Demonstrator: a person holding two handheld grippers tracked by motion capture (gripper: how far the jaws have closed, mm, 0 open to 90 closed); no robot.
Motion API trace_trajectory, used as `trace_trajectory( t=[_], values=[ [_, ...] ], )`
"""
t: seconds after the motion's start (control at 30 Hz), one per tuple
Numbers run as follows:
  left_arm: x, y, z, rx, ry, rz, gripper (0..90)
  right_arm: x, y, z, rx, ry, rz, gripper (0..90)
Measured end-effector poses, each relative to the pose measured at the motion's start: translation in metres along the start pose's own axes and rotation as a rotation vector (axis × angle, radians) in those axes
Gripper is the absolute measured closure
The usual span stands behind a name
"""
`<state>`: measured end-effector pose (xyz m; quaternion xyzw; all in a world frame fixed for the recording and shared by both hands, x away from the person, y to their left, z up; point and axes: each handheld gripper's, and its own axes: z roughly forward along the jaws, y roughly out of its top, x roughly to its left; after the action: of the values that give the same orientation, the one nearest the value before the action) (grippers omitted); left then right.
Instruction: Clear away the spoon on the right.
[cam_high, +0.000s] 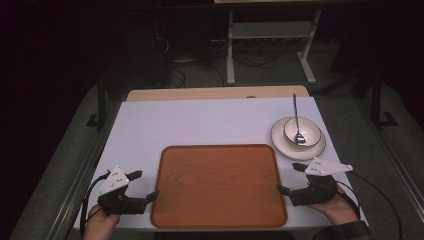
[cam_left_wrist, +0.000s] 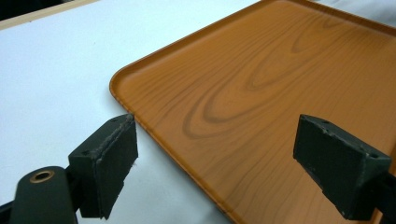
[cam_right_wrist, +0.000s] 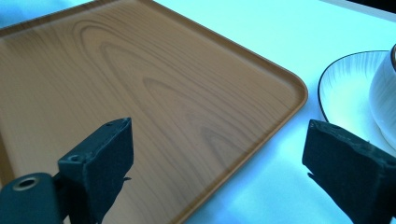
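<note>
A wood-grain tray (cam_high: 218, 185) lies flat on the white table top, near the front edge. My left gripper (cam_high: 144, 186) stands open at the tray's left rim. In the left gripper view the tray (cam_left_wrist: 280, 70) has its near-left corner between the wide-apart pads of the left gripper (cam_left_wrist: 217, 135), which do not touch it. My right gripper (cam_high: 290, 178) stands open at the tray's right rim. In the right gripper view the tray (cam_right_wrist: 140, 70) has its right edge between the pads of the right gripper (cam_right_wrist: 224, 135), with nothing pressed.
At the back right, a white plate (cam_high: 280, 141) carries a small bowl (cam_high: 310, 129) with a spoon (cam_high: 296, 117) standing in it. The plate (cam_right_wrist: 345, 84) lies close to my right gripper's outer pad. A bare white surface (cam_high: 200, 125) stretches behind the tray.
</note>
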<state>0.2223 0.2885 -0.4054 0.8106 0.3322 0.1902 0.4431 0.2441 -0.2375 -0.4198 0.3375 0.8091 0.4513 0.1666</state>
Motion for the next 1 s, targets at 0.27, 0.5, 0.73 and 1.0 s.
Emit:
trace_trajectory(
  t=[0.27,0.5,0.73,1.0],
  values=[
    [0.001,0.000,0.000,0.004,0.005,-0.003,13.4,-0.003,0.002,0.002,0.006,-0.003,0.000,8.2],
    [0.002,0.000,0.000,-0.001,0.000,-0.007,13.4,-0.008,0.008,0.002,-0.004,-0.014,0.007,8.3],
    [0.001,0.000,0.000,-0.001,-0.001,-0.009,13.4,-0.012,0.017,0.005,-0.013,-0.026,0.002,8.3],
    [0.004,0.002,0.002,-0.013,-0.002,-0.017,13.4,-0.017,0.026,0.011,-0.022,-0.028,0.002,8.3]
  ],
)
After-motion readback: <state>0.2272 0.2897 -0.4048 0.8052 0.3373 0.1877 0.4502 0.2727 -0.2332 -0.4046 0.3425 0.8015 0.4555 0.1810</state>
